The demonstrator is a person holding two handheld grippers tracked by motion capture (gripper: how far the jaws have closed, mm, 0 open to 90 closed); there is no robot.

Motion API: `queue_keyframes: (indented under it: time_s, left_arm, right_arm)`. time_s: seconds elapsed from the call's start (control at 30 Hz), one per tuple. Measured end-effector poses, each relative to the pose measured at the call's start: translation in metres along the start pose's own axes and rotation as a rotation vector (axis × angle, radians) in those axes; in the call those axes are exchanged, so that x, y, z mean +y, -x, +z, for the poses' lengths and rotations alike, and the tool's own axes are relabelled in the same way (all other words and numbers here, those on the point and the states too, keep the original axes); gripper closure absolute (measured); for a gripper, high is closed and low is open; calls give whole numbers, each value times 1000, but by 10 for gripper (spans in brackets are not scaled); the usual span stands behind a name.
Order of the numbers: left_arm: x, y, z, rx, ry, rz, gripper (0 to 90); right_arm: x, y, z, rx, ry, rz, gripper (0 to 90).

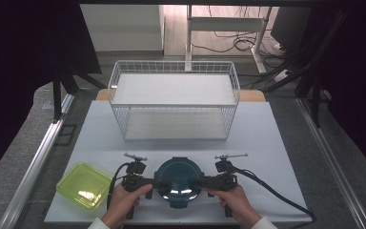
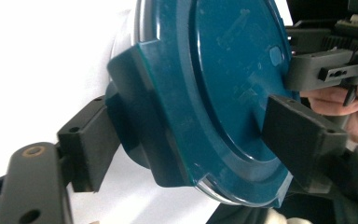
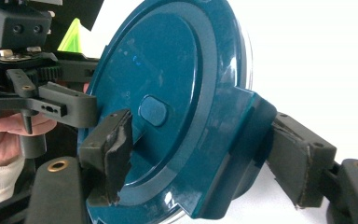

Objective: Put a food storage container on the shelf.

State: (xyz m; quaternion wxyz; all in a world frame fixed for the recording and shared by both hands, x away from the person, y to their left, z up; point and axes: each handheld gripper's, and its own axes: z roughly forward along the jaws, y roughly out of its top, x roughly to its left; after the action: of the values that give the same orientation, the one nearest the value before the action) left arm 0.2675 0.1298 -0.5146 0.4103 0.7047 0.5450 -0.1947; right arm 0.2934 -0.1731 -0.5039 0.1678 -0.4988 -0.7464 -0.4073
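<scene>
Both my claws grip the round dark-teal container: my left gripper clamps its left rim and latch, one jaw on the lid, the other under the flap, and my right gripper clamps the right rim likewise. Behind them the white table carries a white wire basket. That teal container sits near the table's front edge, with a smaller yellow-green tub left of it.

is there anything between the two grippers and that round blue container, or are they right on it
Nothing visible stands between them. The left gripper and the right gripper straddle opposite side clips of the blue container, one jaw over the lid and one under each clip. Whether the pads already press cannot be told.
</scene>
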Motion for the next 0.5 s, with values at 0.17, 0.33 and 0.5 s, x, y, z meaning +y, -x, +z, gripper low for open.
queue_keyframes:
  time_s: [0.17,0.33,0.5]
  left_arm:
    - [-1,-1,-2,-19,14,-33,270]
    - [-6,5,-6,-6,44,-20,298]
    - [-11,9,-9,-3,81,-10,336]
  right_arm:
    - [0,-1,-2,6,5,14,305]
    - [-2,-5,-5,3,22,25,331]
    - [-5,-9,-10,-11,46,15,348]
